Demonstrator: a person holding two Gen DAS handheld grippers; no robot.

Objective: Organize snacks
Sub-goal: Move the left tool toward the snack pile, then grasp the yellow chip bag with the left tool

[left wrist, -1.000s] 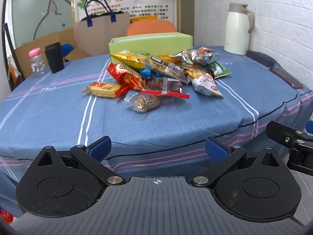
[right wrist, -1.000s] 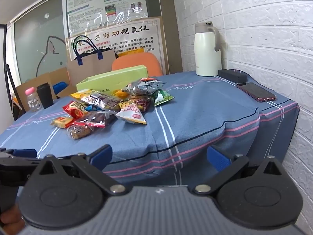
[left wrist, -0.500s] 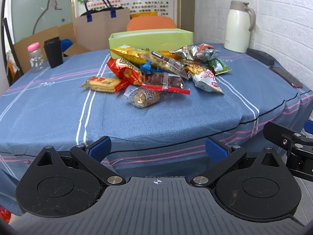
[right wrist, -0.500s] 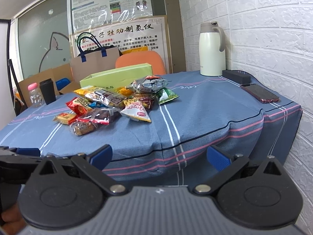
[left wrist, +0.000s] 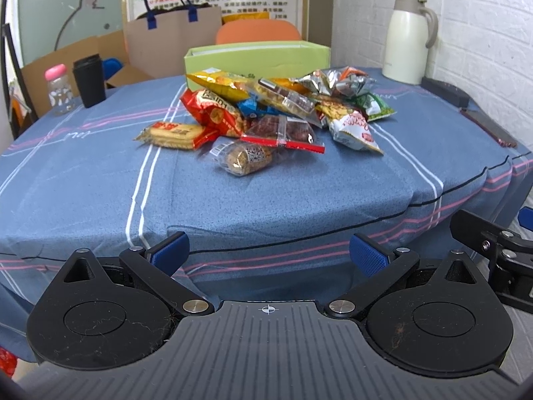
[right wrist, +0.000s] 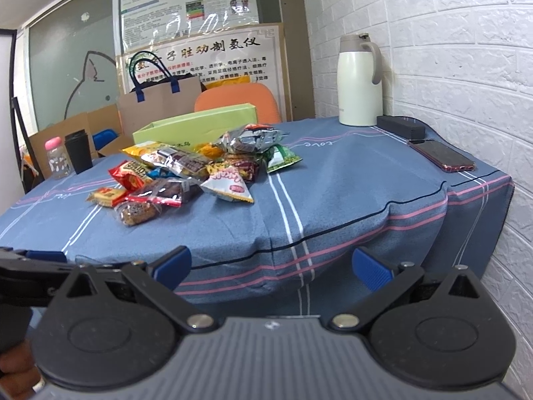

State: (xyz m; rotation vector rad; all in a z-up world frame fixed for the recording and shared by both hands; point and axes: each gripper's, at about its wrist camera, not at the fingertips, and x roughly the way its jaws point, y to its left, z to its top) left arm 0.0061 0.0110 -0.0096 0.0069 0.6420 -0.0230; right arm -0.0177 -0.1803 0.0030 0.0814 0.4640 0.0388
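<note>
L gripper (left wrist: 269, 255) & R gripper (right wrist: 271, 268): fingers apart, empty, short of surface (left wrist: 100, 183); snack pile (left wrist: 266, 116) by green box (left wrist: 256, 56).

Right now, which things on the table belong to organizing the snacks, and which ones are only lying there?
For the job: snack pile, green box.

Only lying there: thermos, phone, black cup, pink-capped bottle, black case.

Snack packets (left wrist: 278, 113) in one pile: about eleven, exact count unclear where they overlap. One green box (left wrist: 256, 58). One white thermos jug (left wrist: 408, 40). One black cup (left wrist: 88, 80). One pink-capped bottle (left wrist: 59, 88). One phone (right wrist: 441, 156). One black case (right wrist: 399, 126). One paper bag (left wrist: 173, 35). One orange chair (left wrist: 258, 32). Two grippers: left (left wrist: 268, 255), right (right wrist: 271, 266).
</note>
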